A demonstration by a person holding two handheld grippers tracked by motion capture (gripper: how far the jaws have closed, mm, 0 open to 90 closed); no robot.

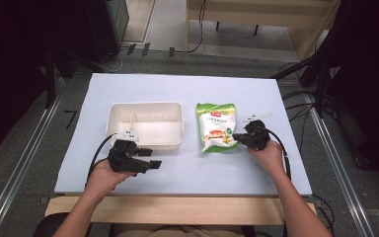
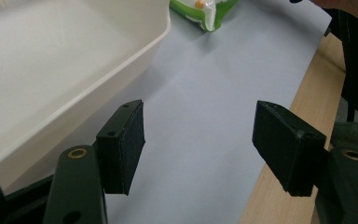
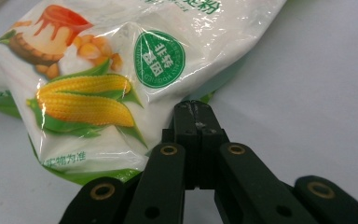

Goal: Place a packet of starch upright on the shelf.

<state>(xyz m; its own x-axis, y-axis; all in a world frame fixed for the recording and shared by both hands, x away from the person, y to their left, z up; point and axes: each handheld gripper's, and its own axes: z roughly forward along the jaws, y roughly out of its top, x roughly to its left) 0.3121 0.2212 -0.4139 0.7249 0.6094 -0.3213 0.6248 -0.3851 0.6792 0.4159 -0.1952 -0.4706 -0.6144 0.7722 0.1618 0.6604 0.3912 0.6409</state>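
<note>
A green and white snack bag (image 1: 216, 126) printed with corn cobs lies flat on the white table, right of centre. My right gripper (image 1: 238, 139) is at the bag's lower right corner. In the right gripper view its jaws are shut together, and the right gripper (image 3: 194, 108) touches the edge of the bag (image 3: 98, 79). I cannot tell whether any film is pinched between them. A cream plastic tray (image 1: 146, 140) stands empty left of the bag. My left gripper (image 1: 149, 158) hovers open just in front of the tray's near wall. Nothing is between the left gripper's (image 2: 198, 144) pads.
The white table sheet (image 1: 187, 168) ends at a wooden front edge (image 2: 279, 200) close to my left gripper. Dark stands and cables flank the table on both sides. A wooden bench stands on the floor beyond the far edge.
</note>
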